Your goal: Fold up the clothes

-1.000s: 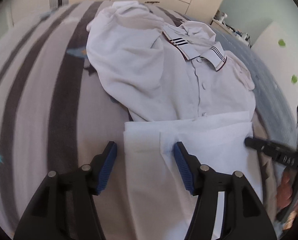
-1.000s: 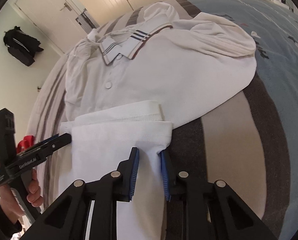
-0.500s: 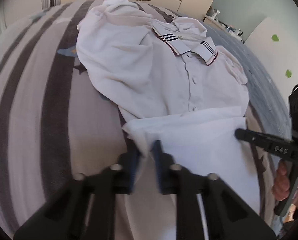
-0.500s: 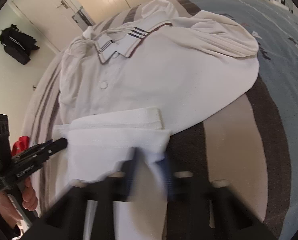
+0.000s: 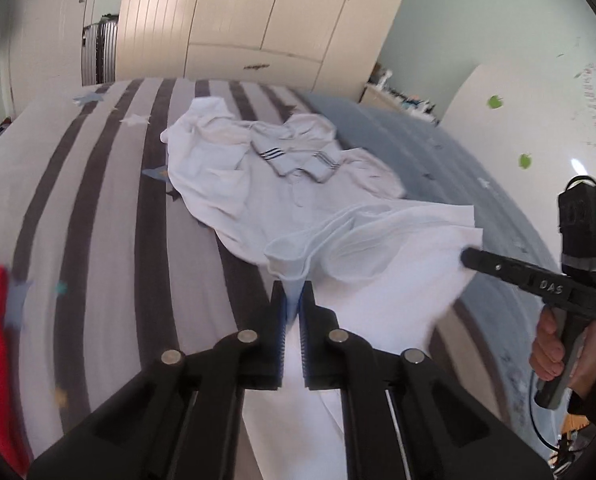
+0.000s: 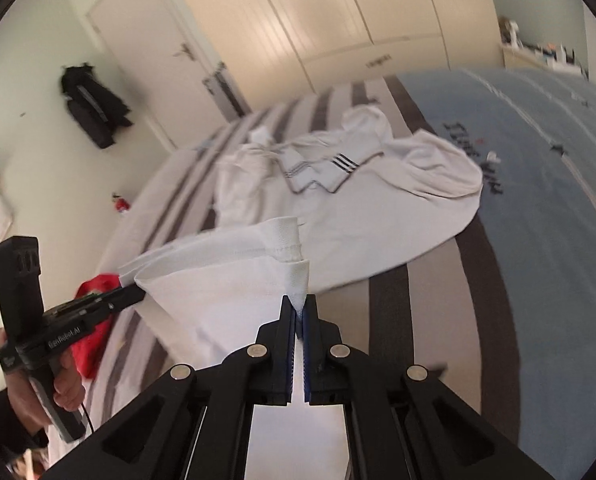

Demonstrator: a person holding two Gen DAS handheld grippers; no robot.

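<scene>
Nearest, the left gripper (image 5: 292,298) and right gripper (image 6: 299,307) each clamp a lower corner of the white collared cotton shirt (image 5: 234,184), holding its doubled hem raised above the grey-striped bedspread (image 5: 98,208). Beyond, the striped collar (image 6: 322,174) lies flat. Farthest stand cream panelled wardrobe doors (image 5: 258,20).

The shirt (image 5: 258,184) lies on the bed (image 5: 98,240), at twelve o'clock from both claws; its lifted hem (image 6: 234,276) hangs between them; cupboards (image 5: 258,20) stand behind.
</scene>
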